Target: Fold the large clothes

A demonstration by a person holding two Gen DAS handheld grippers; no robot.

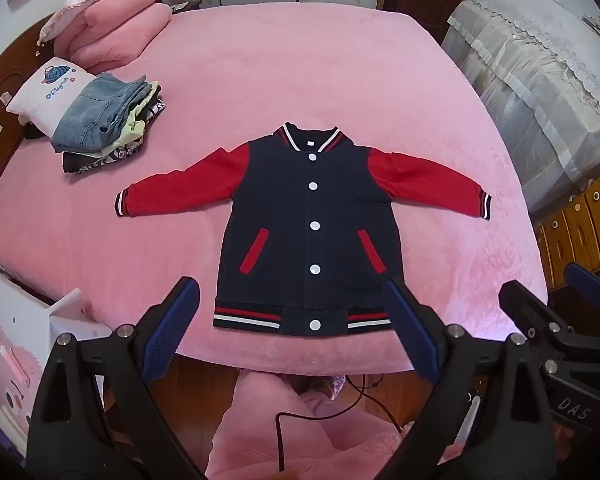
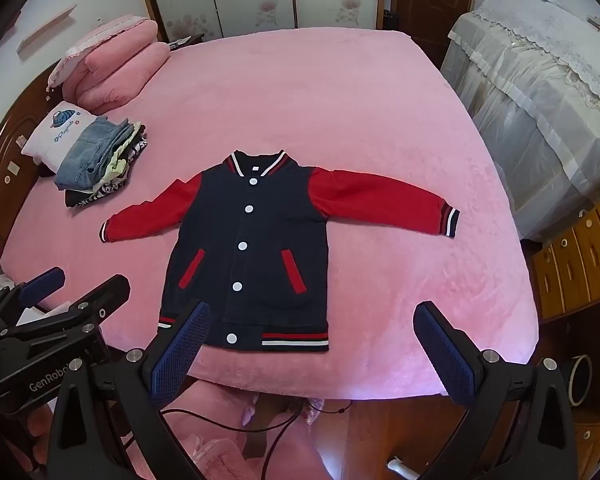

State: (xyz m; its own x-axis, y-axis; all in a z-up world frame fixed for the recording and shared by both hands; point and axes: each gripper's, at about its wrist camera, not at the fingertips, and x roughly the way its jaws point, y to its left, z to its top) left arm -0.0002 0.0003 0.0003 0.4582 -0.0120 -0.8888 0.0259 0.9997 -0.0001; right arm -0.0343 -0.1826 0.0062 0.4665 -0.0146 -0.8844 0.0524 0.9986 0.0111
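Left wrist view shows a navy baseball jacket with red sleeves and white snap buttons (image 1: 308,232) lying flat and buttoned on the pink fleece-covered bed (image 1: 300,80), both sleeves spread outward, its striped hem near the bed's front edge. The left gripper (image 1: 292,328) hovers above that hem, its jaws spread wide and holding nothing. The right gripper (image 2: 312,348) hangs beside it, likewise spread and empty. A stack of folded clothes topped with denim (image 1: 104,120) rests near the pink pillows (image 1: 112,28).
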